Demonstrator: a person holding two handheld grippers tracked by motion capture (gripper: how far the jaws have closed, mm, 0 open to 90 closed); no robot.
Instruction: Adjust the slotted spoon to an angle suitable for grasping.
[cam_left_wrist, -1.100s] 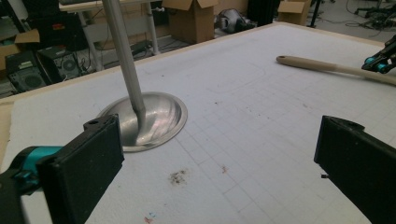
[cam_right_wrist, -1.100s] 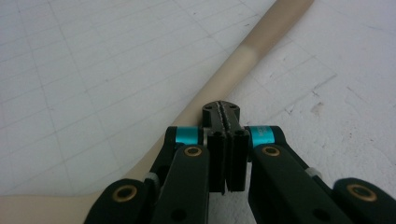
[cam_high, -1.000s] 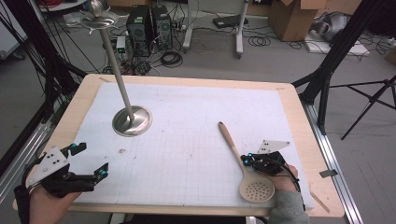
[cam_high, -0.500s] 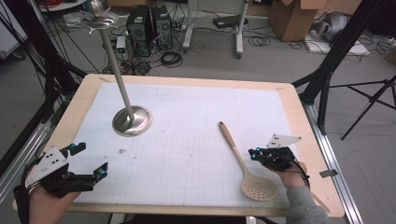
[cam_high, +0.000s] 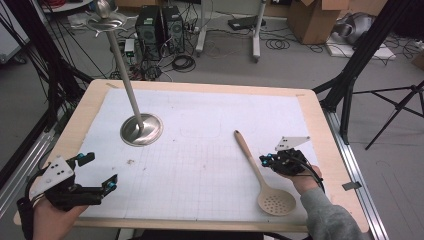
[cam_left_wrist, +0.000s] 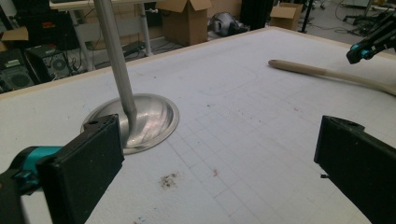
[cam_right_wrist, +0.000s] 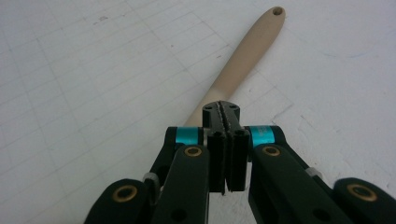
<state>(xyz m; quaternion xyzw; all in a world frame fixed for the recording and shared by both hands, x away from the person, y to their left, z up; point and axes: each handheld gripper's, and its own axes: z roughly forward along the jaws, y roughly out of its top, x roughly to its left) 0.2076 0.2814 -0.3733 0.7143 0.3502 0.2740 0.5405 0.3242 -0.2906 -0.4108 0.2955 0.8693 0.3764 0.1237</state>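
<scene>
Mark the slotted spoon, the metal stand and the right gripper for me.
slotted spoon (cam_high: 276, 201), high view, on its perforated bowl.
metal stand (cam_high: 142, 130), high view, on its round base.
right gripper (cam_right_wrist: 223, 112), right gripper view, at its shut fingertips.

slotted spoon (cam_high: 265, 184): beige | stand (cam_high: 141, 129): silver | mat (cam_high: 200, 150): white, faint grid | right hand-held gripper (cam_high: 265, 161): black, teal

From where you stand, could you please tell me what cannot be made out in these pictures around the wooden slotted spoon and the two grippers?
- Right gripper view: the shut right gripper covers the beige wooden slotted spoon below mid-handle; whether it touches cannot be told.
- Left gripper view: the spoon's perforated bowl is cut off by the right edge.
- Left gripper view: the tall silver metal stand loses its top at the upper edge.
- High view: the open left gripper hides the mat beneath.
</scene>
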